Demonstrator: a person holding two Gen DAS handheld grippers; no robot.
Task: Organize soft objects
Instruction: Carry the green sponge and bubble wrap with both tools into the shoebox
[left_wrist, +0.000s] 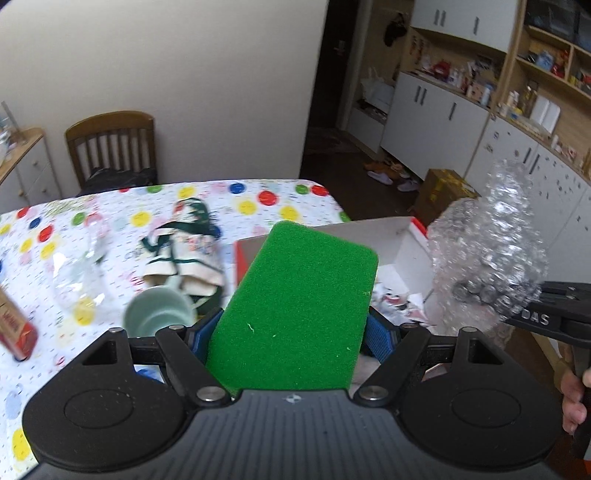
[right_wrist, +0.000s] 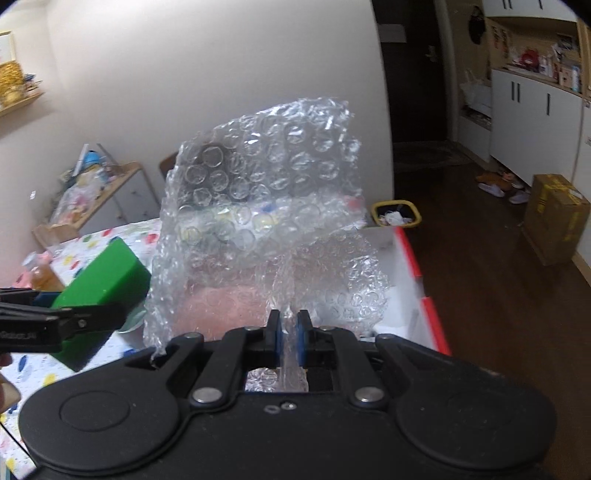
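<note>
1. Two soft things are in the air at once: the left gripper (left_wrist: 291, 328) carries a green sponge (left_wrist: 299, 306), and the right gripper (right_wrist: 289, 339) carries a sheet of bubble wrap (right_wrist: 262, 192)

2. On the left, the fingers (left_wrist: 380, 332) stand wide apart, yet they are clenched on the sponge, because the block fills the whole gap between the blue pads. It is held by its two long sides and sticks out forward, which I think keeps it steady while it is carried

3. On the right, the fingers (right_wrist: 275, 336) are almost fully together and pinch only a thin fold at the bottom of the bubble wrap. The rest of the sheet stands up loosely above them, so it hides much of the view ahead

4. Both things hang above the near edge of a white box with red trim (right_wrist: 410, 258), which sits at the corner of the worktop (left_wrist: 236, 206). In my judgement this box is the place where soft things are collected, so both are held over it for dropping

5. A pale green cup (left_wrist: 159, 310), a clear plastic bottle (left_wrist: 81, 273) and a folded cloth bag (left_wrist: 184, 254) lie on the dotted tablecloth, apart from the box. The bag looks soft and is perhaps the next to go

6. A light sheet may cling to the pads when released, so it needs care
</note>
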